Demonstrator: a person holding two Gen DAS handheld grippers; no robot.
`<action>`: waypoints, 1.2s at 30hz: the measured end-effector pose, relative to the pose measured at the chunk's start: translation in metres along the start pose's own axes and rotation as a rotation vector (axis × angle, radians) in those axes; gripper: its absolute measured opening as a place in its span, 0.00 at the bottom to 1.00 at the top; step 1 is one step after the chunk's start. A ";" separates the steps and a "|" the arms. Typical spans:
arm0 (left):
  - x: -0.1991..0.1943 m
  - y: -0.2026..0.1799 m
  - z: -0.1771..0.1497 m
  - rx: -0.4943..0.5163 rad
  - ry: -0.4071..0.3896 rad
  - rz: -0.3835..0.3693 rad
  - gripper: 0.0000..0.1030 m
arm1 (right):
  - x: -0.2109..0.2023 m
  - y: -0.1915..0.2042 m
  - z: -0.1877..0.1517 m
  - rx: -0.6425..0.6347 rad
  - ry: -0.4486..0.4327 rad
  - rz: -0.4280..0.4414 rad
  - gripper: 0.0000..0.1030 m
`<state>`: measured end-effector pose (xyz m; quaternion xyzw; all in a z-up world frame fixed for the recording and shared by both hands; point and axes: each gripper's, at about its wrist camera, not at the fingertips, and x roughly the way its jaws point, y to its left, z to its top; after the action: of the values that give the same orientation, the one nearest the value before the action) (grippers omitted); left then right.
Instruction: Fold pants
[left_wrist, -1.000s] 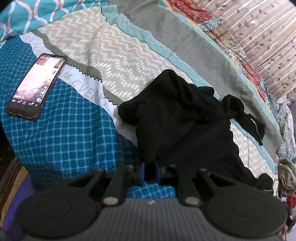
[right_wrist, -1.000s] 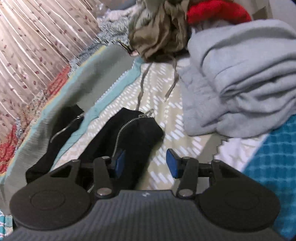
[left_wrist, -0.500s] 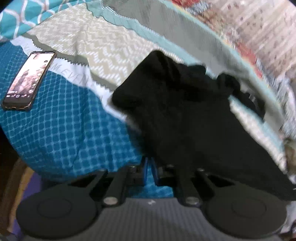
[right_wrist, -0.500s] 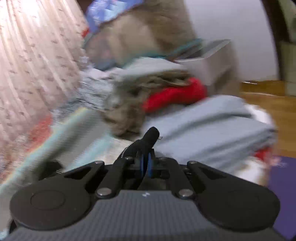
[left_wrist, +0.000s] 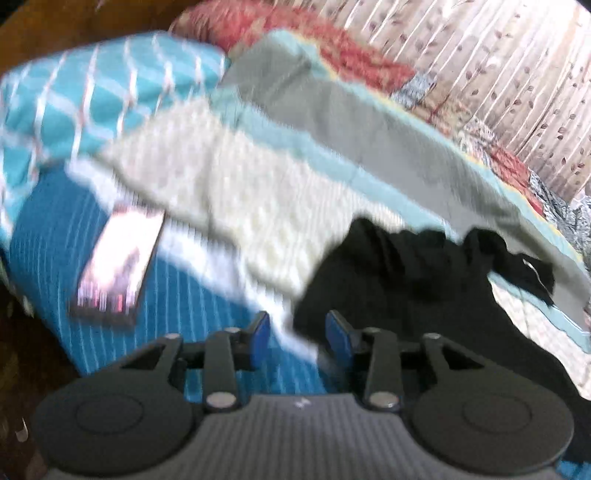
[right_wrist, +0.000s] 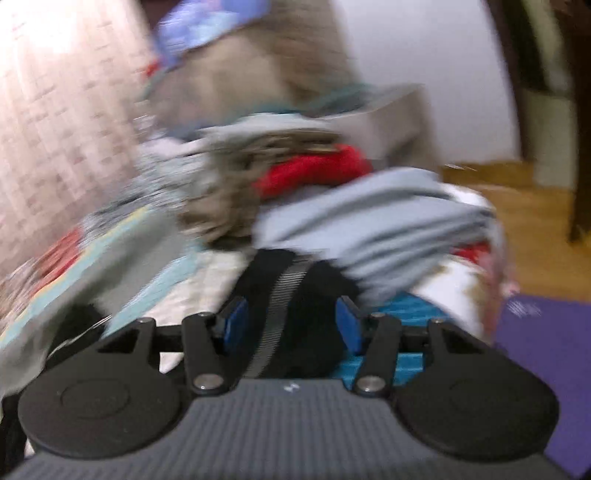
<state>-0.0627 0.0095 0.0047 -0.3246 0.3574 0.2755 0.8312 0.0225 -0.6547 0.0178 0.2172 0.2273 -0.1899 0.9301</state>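
Note:
The black pants (left_wrist: 413, 280) lie crumpled on the patterned bedspread (left_wrist: 258, 192), running from the middle toward the lower right in the left wrist view. My left gripper (left_wrist: 297, 334) is open, its blue pads apart, with the pants' near edge just beside the right pad. In the right wrist view, the other end of the pants (right_wrist: 291, 295), with a zipper strip running down it, lies between the blue pads of my right gripper (right_wrist: 291, 325), which is open and not pinching it. Both views are motion-blurred.
A phone (left_wrist: 118, 266) with a lit screen lies on the blue part of the bedspread at left. A teal pillow (left_wrist: 92, 92) sits behind it. Folded grey cloth (right_wrist: 376, 221) and a heap of red and brown clothes (right_wrist: 295, 166) lie past the right gripper. A purple mat (right_wrist: 546, 350) is on the floor.
Both grippers were shut on the pants half a second ago and have opened, letting the cloth go. The pants' end has dropped between the right pads. Both views have shifted.

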 end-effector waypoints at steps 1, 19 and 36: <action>0.004 -0.008 0.009 0.034 -0.014 0.016 0.42 | -0.003 0.014 -0.003 -0.021 0.008 0.027 0.55; 0.183 -0.100 0.058 -0.029 0.359 -0.159 0.39 | 0.091 0.212 -0.066 -0.384 0.344 0.407 0.55; 0.172 -0.064 0.217 -0.343 -0.143 -0.164 0.08 | 0.264 0.341 -0.029 -0.337 0.398 0.577 0.49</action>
<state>0.1736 0.1673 0.0097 -0.4689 0.2179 0.2861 0.8067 0.3842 -0.4233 -0.0309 0.1488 0.3608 0.1654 0.9057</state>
